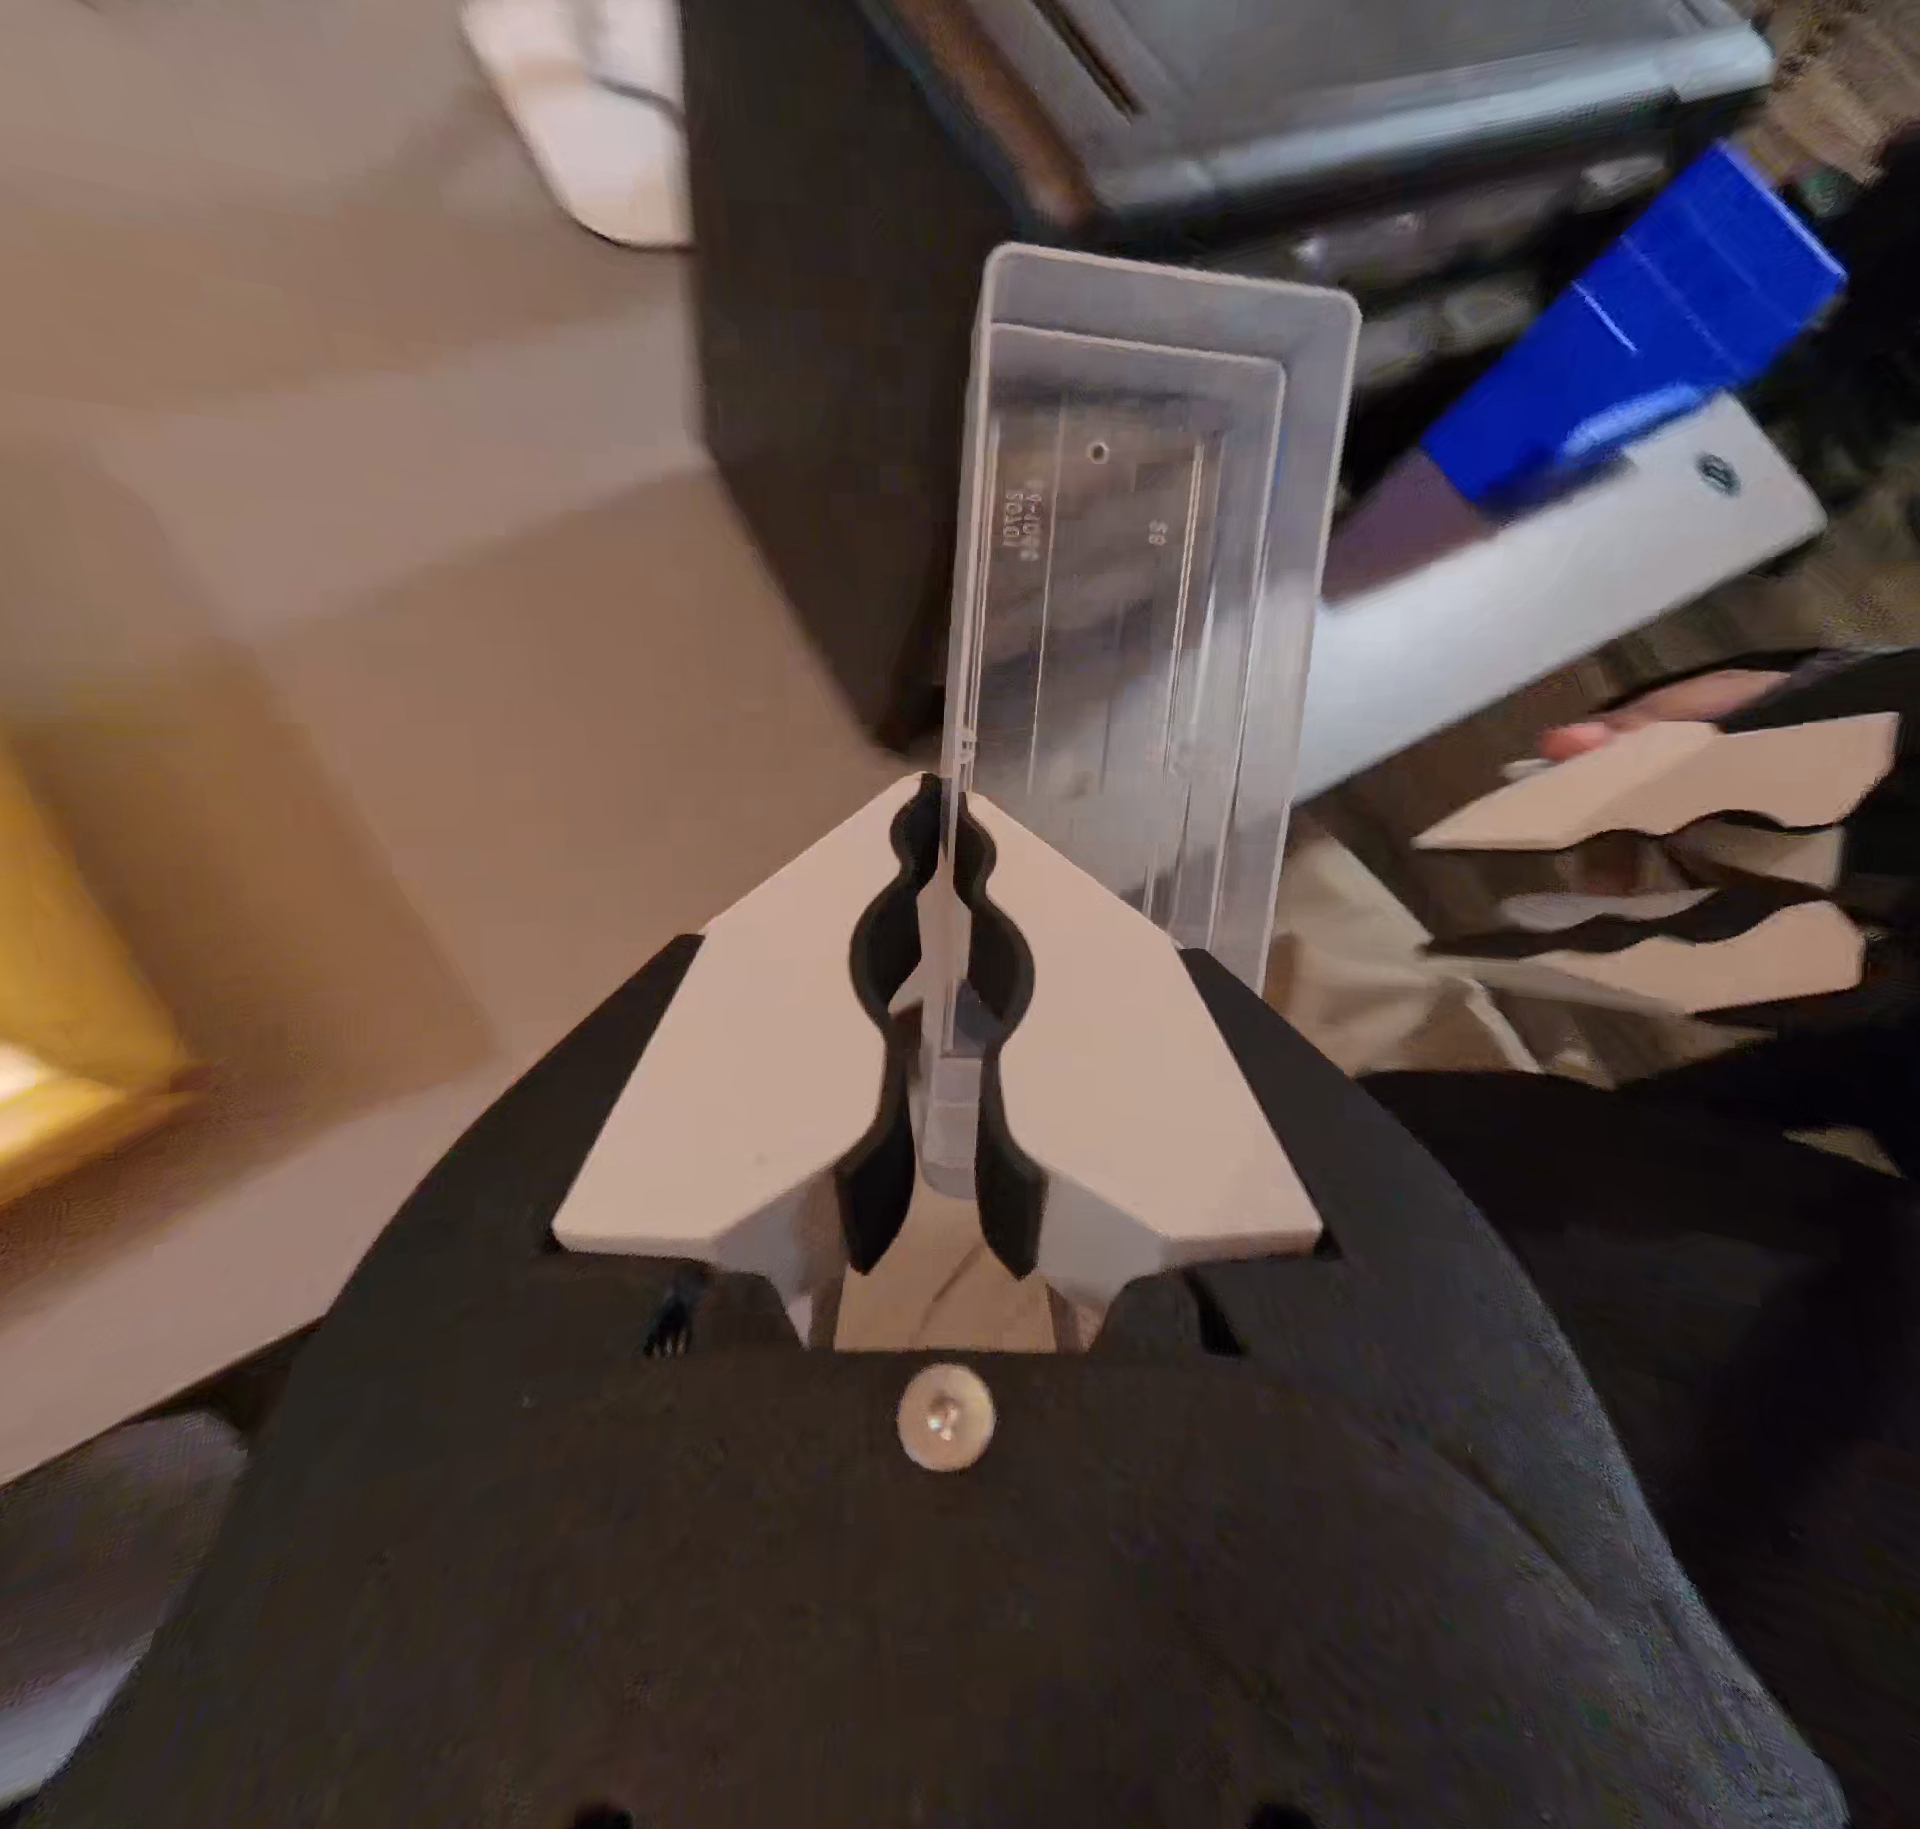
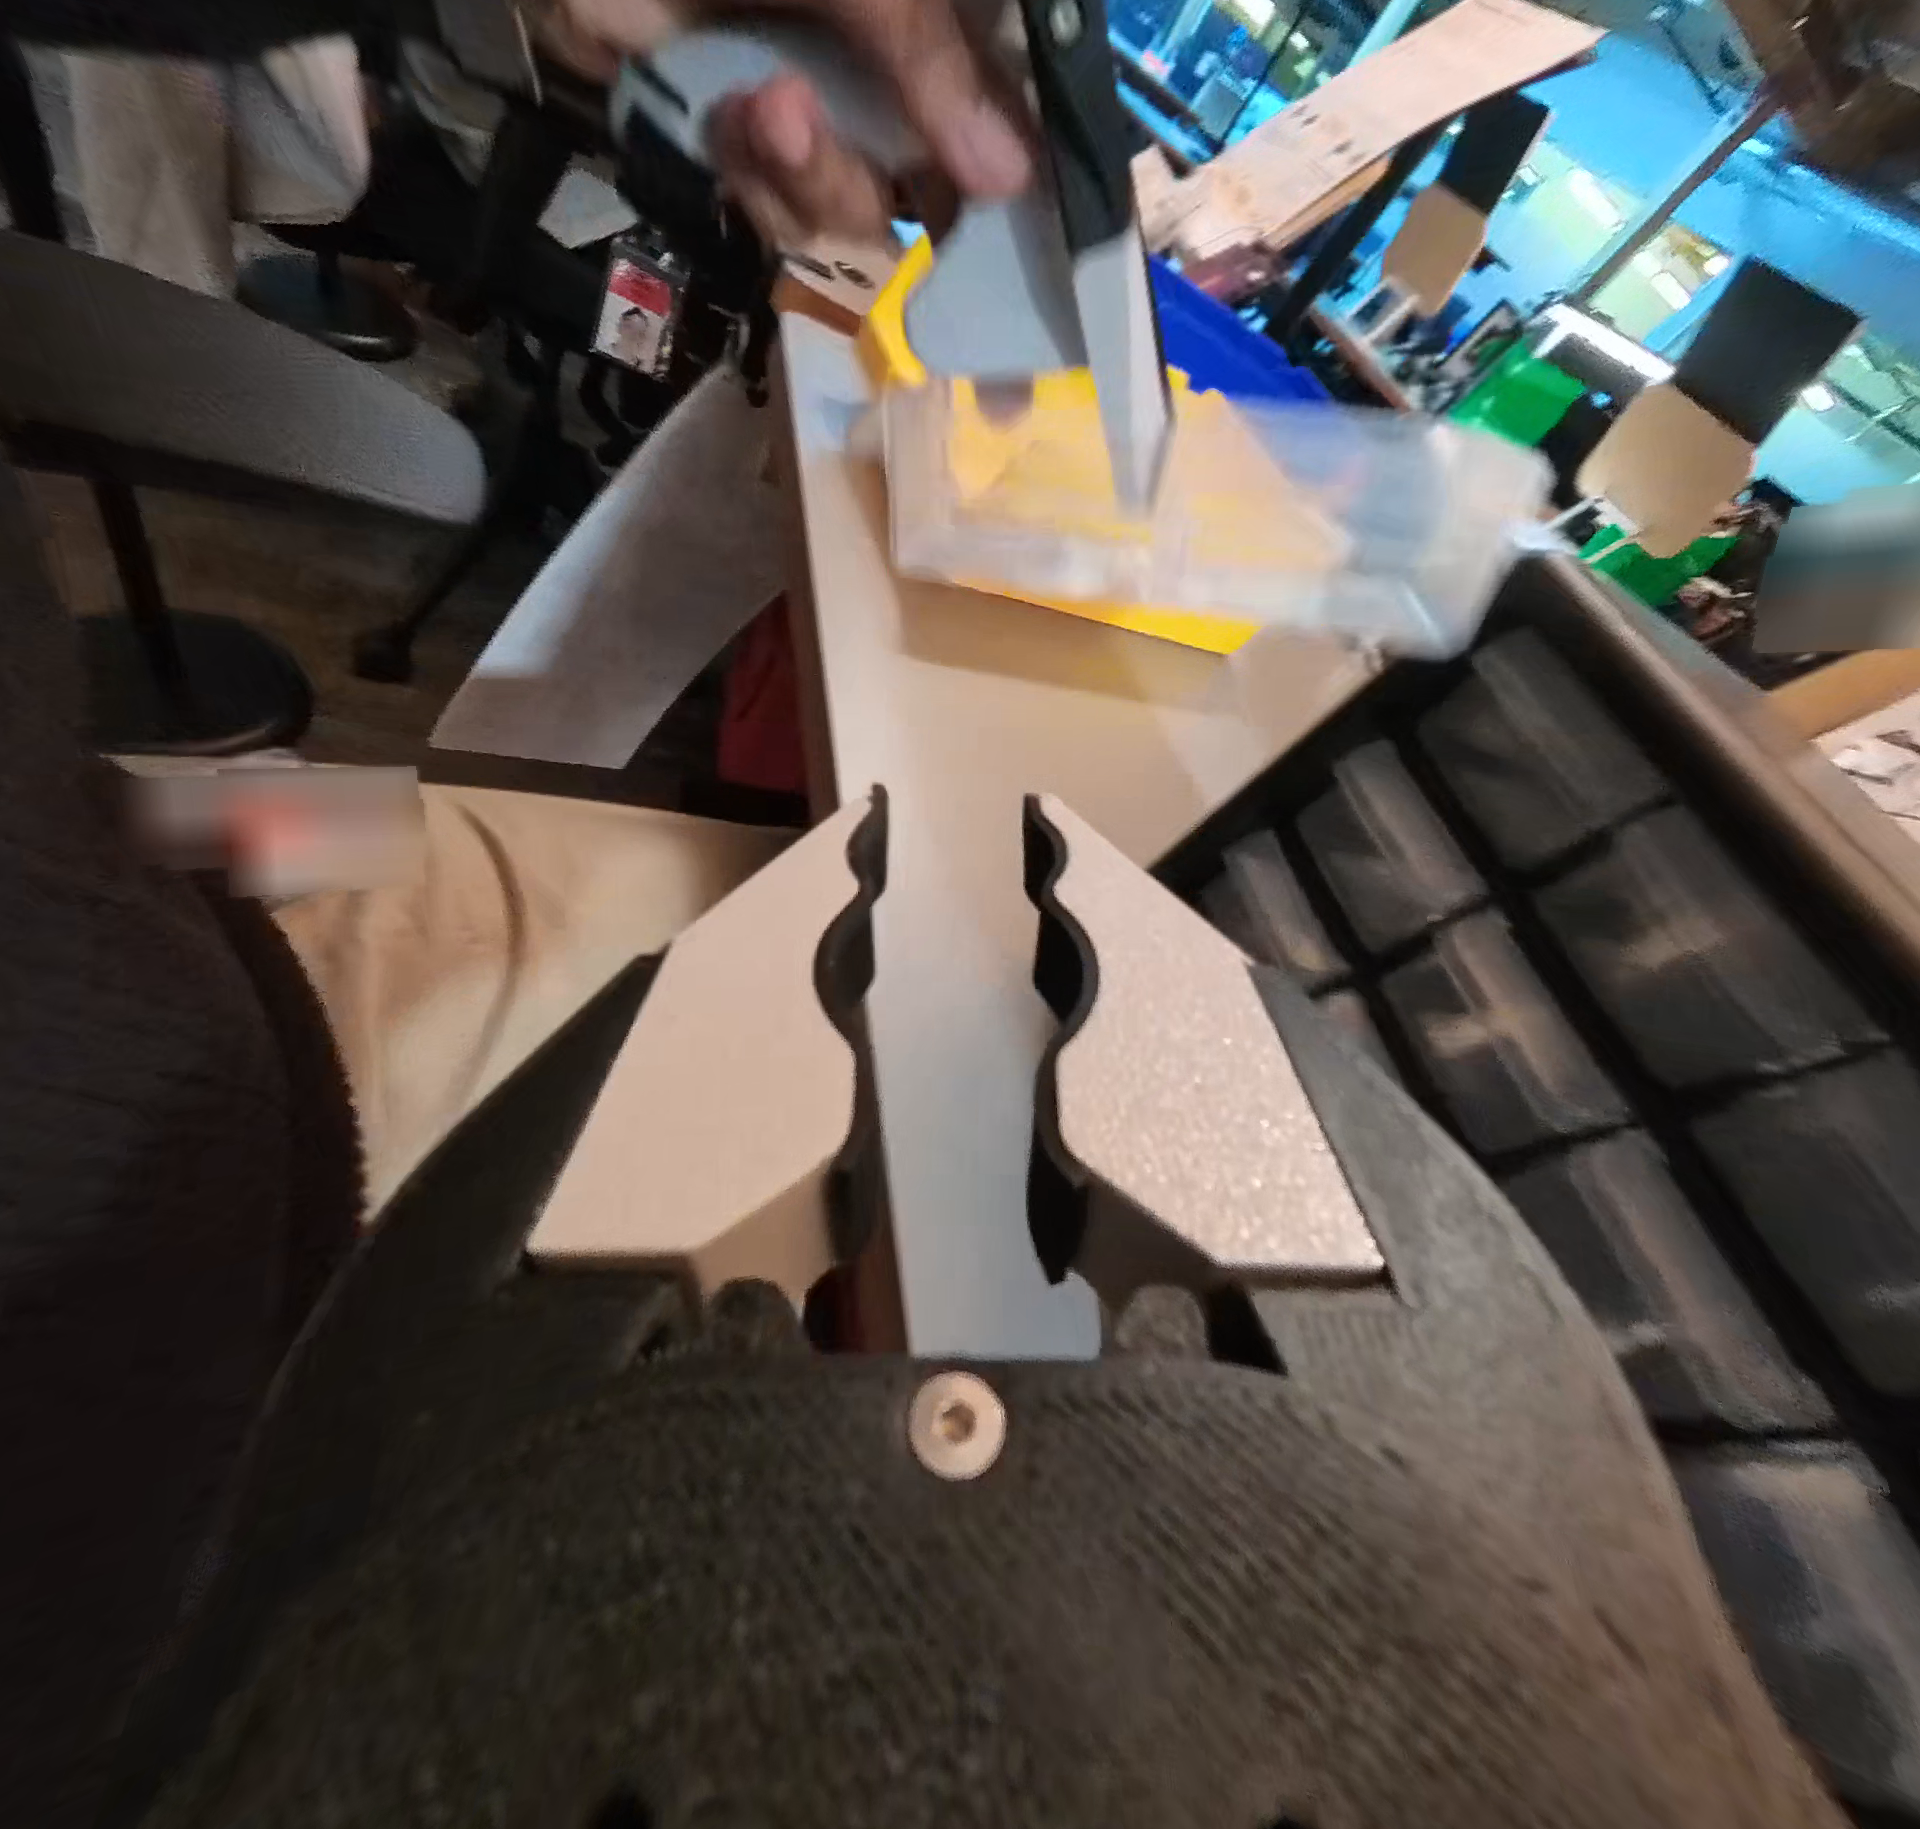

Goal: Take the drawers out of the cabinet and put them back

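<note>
Drawer (image 1: 1132, 574), clear, held clear of cabinet (image 1: 1195, 96).
Left gripper (image 1: 948, 823) jaws clamp its side wall, long axis pointing ahead; right gripper (image 2: 954, 823) jaws apart, empty.

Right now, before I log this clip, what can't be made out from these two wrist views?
- Left wrist view: where the clear plastic drawer, clamped in the left tool, belongs; the black drawer cabinet's front is cut off and blurred.
- Right wrist view: the same drawer is motion-smeared over a yellow bin, so whether they touch is unclear.
- Right tool: open, nothing in it; its target is unknown.
</note>
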`<action>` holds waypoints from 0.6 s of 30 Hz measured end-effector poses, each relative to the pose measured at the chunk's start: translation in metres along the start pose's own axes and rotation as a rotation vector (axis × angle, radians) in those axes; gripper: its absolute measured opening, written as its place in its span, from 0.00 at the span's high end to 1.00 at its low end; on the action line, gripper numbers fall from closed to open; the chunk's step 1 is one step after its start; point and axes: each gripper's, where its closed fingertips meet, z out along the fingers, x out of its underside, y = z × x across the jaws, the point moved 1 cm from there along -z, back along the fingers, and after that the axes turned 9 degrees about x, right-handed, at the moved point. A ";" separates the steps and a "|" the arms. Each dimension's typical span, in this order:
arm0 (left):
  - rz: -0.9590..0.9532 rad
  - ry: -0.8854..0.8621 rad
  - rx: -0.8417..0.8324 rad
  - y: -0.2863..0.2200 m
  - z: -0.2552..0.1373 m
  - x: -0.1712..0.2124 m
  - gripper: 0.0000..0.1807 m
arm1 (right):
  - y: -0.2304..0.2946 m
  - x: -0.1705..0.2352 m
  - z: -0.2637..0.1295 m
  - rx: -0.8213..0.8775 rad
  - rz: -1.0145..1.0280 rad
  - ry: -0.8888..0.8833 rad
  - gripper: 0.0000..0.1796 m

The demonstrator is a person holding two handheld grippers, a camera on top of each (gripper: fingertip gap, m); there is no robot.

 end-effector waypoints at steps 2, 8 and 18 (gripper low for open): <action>-0.003 0.020 0.050 -0.026 0.030 0.018 1.00 | 0.018 -0.004 0.001 -0.042 0.007 0.019 0.82; 0.034 0.023 0.005 -0.057 0.091 0.045 1.00 | 0.045 -0.002 0.000 -0.042 -0.031 0.166 0.74; 0.072 0.021 0.047 -0.090 0.121 0.038 1.00 | 0.040 0.060 -0.001 0.112 -0.430 0.508 0.91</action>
